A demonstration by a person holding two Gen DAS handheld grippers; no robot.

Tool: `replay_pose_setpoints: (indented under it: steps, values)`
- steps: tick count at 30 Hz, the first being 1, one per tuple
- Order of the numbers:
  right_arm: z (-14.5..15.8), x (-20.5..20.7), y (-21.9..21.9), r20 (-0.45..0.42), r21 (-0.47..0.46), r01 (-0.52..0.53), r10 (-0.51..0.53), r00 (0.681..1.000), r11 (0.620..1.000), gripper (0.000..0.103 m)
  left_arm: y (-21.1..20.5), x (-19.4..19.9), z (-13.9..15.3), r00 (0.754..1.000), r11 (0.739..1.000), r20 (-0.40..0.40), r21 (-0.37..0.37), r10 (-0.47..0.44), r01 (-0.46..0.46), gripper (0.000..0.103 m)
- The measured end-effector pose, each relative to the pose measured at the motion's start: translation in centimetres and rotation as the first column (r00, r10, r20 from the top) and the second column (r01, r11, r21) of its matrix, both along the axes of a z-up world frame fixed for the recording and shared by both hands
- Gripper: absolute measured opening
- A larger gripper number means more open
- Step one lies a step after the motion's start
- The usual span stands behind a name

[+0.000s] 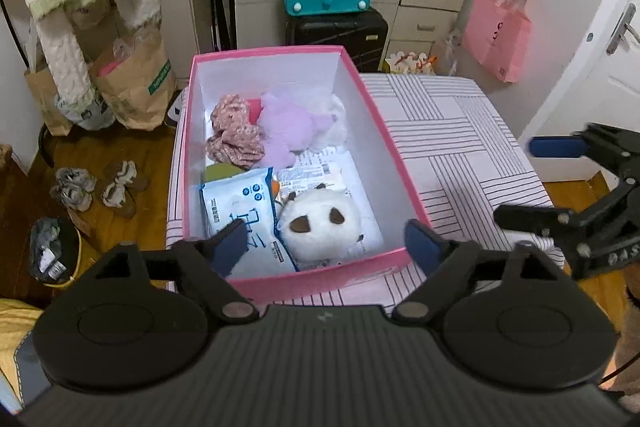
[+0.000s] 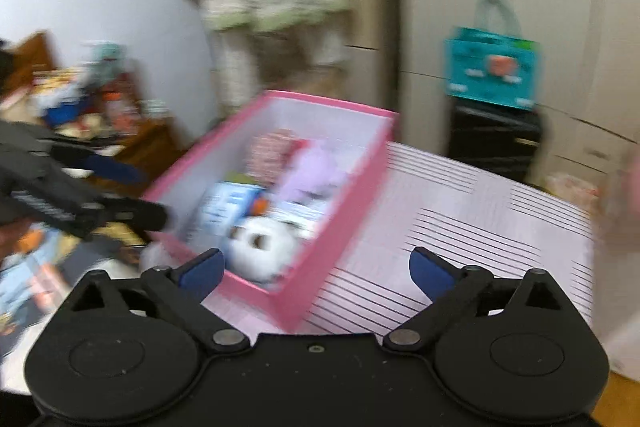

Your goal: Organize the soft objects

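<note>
Panda toy [image 1: 318,223] is lying in the pink box [image 1: 394,163] straight ahead of the left tongs [image 1: 326,247], nearer than the right tongs [image 2: 316,269], both gaping empty.

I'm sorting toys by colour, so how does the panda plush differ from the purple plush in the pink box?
The panda plush is white with dark brown patches; the purple plush is plain lilac. The panda lies at the box's near end, the purple one toward the far end, beside floral fabric. Both are fluffy and lie inside the pink box.

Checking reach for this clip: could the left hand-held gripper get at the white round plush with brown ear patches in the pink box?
Probably yes: the left hand-held gripper is open, and the white round plush lies uncovered in the open-topped pink box.
</note>
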State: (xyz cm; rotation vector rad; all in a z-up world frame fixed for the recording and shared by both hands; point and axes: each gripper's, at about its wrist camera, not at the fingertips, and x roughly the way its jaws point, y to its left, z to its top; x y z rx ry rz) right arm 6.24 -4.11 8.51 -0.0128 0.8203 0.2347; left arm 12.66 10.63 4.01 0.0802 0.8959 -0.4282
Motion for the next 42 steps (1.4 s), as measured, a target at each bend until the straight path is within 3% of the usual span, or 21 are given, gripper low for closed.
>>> replay_pose_setpoints:
  steps: [3, 7, 14, 20, 25, 33, 42]
  values:
    - [0.4, -1.5, -0.9, 0.032, -0.037, 0.060, -0.059, 0.998, 0.998, 0.101, -0.5, -1.1, 0.5, 0.999, 1.000, 0.042, 0.012, 0.020, -0.021, 0.102]
    - [1.0, -2.8, -2.6, 0.027, 0.047, 0.081, -0.082, 0.996, 0.996, 0.101, -1.3, -1.8, 0.4, 0.997, 0.993, 0.023, 0.090, 0.078, -0.080, 0.103]
    - [2.1, -4.5, -3.8, 0.065, 0.036, 0.135, -0.137, 0.988, 0.990, 0.101, -3.7, -3.6, 0.5, 0.997, 0.964, 0.038, 0.253, 0.072, -0.079, 0.103]
    - [1.9, -5.5, -4.7, -0.021, 0.072, 0.174, -0.173, 0.985, 0.982, 0.101, -4.8, -4.8, 0.5, 0.998, 0.978, 0.014, 0.201, 0.059, -0.061, 0.103]
    - [1.8, -7.3, -3.3, 0.050, -0.021, 0.192, -0.191, 0.980, 0.981, 0.101, -5.7, -5.5, 0.0, 0.995, 0.977, 0.048, 0.195, 0.082, -0.090, 0.103]
    - [1.9, -8.7, -2.4, 0.075, -0.040, 0.197, -0.193, 0.978, 0.980, 0.101, -6.0, -5.9, -1.1, 0.991, 0.978, 0.071, 0.165, 0.116, -0.127, 0.103]
    - [1.2, -9.3, -2.4, 0.095, -0.049, 0.244, -0.239, 0.967, 0.969, 0.101, -6.7, -6.7, -1.3, 0.992, 0.981, 0.087, 0.168, 0.086, -0.100, 0.103]
